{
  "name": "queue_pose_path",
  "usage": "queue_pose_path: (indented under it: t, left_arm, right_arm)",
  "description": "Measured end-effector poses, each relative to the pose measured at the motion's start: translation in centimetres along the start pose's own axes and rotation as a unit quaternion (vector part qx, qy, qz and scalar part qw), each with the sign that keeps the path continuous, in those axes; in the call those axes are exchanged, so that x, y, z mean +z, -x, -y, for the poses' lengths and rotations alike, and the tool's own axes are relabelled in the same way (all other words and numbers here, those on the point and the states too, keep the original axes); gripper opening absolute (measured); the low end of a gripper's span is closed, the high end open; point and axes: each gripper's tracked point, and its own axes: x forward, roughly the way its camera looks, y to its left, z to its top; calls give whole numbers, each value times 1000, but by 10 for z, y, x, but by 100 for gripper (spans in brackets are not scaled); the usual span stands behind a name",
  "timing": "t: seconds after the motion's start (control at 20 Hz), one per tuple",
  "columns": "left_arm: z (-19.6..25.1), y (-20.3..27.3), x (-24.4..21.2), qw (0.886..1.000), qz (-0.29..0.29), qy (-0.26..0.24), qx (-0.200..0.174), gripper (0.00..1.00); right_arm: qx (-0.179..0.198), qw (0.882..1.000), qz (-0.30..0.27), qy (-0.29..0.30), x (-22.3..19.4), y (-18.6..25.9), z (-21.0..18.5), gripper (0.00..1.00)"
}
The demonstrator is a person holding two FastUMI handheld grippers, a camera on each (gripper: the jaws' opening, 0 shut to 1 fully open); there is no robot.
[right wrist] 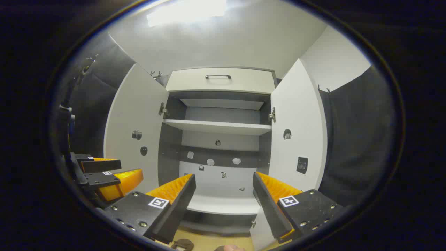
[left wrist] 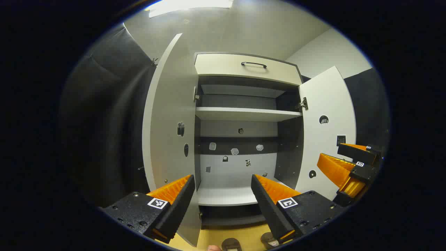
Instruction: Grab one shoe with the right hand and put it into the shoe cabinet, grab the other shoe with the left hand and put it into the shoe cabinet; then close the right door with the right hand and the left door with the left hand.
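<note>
Shoes (left wrist: 231,244) on floor, below open left claw (left wrist: 223,195)

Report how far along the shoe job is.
Nothing looks done. Both cabinet doors, left door and right door, stand open; the visible shelves hold no shoes. Left gripper and right gripper are open, holding nothing. All steps remain.
</note>
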Motion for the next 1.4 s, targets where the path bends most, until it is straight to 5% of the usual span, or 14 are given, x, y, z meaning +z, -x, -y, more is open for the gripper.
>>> queue_pose_path:
  t: [0.9,1.1,1.4]
  left_arm:
    - [-8,17,11,1000,11,-2,15,99]
    - [-14,19,13,1000,12,-6,25,99]
    - [-28,20,20,999,18,-17,43,99]
  right_arm:
    - [16,1000,-12,-11,-11,14,-11,99]
    - [22,998,-53,-9,-63,21,-15,99]
    - [53,985,-164,-5,-195,58,-32,98]
